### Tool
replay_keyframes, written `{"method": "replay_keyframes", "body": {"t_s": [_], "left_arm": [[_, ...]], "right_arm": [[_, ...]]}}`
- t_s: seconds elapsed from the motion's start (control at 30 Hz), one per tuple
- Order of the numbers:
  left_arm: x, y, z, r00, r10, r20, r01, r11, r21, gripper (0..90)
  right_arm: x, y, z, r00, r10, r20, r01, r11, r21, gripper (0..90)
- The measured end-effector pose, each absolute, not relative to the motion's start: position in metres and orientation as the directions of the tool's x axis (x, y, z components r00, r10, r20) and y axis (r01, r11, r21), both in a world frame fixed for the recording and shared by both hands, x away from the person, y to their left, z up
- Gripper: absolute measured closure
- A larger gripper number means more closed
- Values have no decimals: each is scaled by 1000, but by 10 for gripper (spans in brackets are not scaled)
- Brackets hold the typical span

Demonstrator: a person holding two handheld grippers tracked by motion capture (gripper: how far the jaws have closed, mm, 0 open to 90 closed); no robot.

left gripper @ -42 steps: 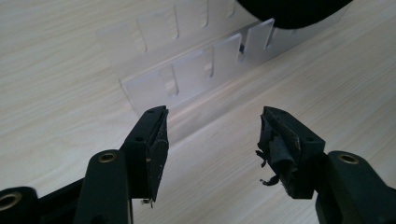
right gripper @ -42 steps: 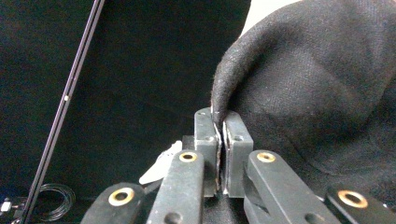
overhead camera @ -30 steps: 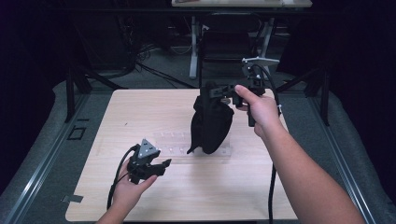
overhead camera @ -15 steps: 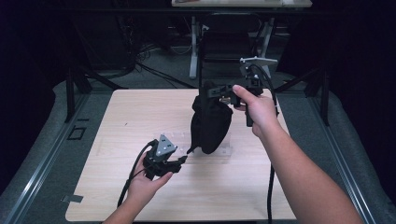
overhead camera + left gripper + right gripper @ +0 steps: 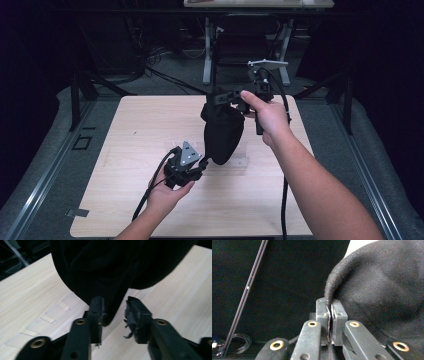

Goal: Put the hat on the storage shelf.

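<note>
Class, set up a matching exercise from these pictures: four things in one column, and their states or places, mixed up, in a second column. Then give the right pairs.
Things:
1. right gripper
2. left gripper
3. black cloth
4. clear strips

States:
A. lying flat on the table
B. open, jaws either side of the cloth's low tip
C. hanging, held up by its top edge
D. shut on a fold of cloth

Pairs: 1-D, 2-B, 3-C, 4-A
</note>
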State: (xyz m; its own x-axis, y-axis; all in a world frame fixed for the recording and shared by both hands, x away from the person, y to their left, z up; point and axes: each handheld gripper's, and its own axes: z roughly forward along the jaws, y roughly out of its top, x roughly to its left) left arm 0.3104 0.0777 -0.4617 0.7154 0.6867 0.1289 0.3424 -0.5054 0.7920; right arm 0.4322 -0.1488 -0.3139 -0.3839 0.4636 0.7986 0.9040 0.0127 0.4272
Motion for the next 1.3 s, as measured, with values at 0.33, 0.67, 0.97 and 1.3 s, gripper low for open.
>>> {"method": "replay_keyframes", "body": {"t_s": [0.33,0.67,0.97,1.3], "left_arm": [[311,79,-463,710,687,157,340,-530,777,831],[314,100,-474,670,732,122,408,-500,763,847],[317,118,-498,658,748,88,453,-487,747,728],[302,152,-508,603,797,23,509,-407,758,464]], "right_arm": [[430,-141,-311,-401,435,807,899,15,438,815],[423,-155,-299,-425,433,795,880,-8,475,773],[420,-171,-298,-423,469,776,873,-18,487,762],[411,-181,-297,-452,574,683,844,28,535,680]]}}
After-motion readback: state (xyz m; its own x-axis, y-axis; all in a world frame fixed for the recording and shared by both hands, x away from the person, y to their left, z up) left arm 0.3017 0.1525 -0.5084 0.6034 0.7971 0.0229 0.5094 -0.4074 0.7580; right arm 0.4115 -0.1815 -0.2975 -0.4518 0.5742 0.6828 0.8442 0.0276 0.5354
